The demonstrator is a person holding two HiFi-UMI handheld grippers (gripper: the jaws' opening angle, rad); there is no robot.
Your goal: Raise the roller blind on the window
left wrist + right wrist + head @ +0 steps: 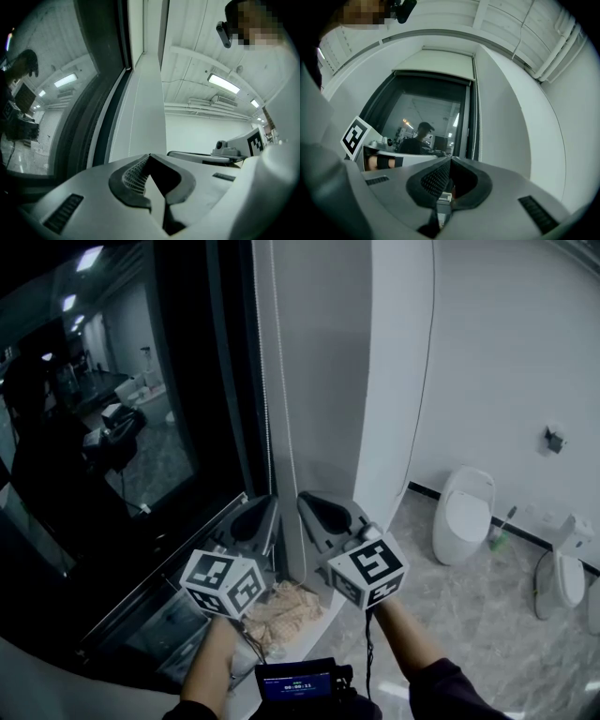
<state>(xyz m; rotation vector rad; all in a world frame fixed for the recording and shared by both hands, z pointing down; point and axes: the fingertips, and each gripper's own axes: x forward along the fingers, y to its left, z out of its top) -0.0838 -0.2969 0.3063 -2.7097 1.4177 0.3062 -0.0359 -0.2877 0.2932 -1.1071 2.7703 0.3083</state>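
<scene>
We are holding the left gripper and right gripper pinched together, empty, beside the bead chain, risking a missed pull.

From the head we look steeply down, close over the left gripper and right gripper, with the window at left and the floor at right. Each gripper view looks up along its own jaws, near the wall. Both take in that window, and each catches the other's marker cube.
</scene>
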